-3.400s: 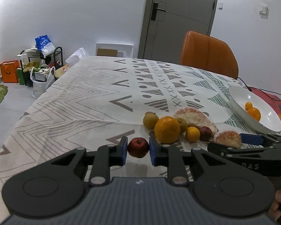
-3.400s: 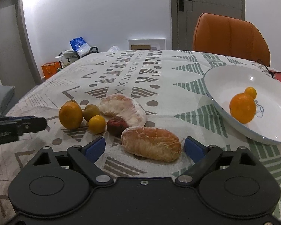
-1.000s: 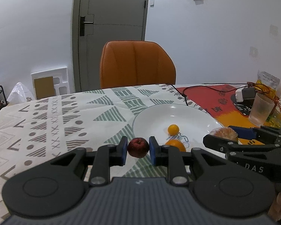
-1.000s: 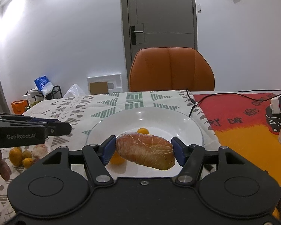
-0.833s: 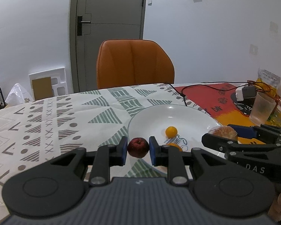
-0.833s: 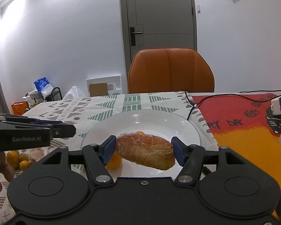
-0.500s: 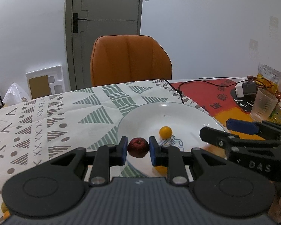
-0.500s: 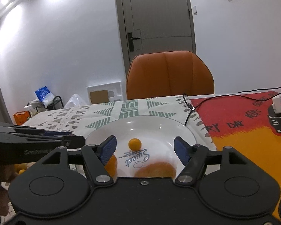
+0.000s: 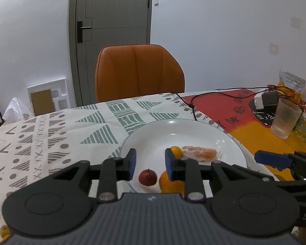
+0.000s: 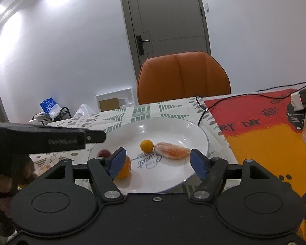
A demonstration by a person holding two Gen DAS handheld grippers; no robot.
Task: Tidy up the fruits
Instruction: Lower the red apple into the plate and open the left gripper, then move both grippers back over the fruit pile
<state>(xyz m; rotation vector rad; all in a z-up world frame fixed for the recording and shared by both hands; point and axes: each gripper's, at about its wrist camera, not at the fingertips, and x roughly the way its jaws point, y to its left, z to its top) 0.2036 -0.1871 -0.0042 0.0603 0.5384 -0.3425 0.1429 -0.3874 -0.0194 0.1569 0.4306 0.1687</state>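
Left gripper [image 9: 148, 161]: your jaws have just been opening and grip nothing; the small dark-red apple [image 9: 147, 177] lies below them.
Right gripper [image 10: 158, 161]: jaws apart, empty.
White round plate [image 9: 230, 143]: holds apple, large orange [image 10: 124, 168], small orange [image 10: 146, 145], peeled citrus segment [image 10: 172, 153].

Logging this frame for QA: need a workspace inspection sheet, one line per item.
Surface: patterned tablecloth, red-orange mat.
Job's things: white plate holds red apple, large orange, small orange, peeled citrus piece.
Clutter: glass cup, snack bag.
Grippers: left gripper open, jaws just opening, apple released; right gripper open, empty.
Cables: black cable beside plate.
Surroundings: orange chair, grey door.
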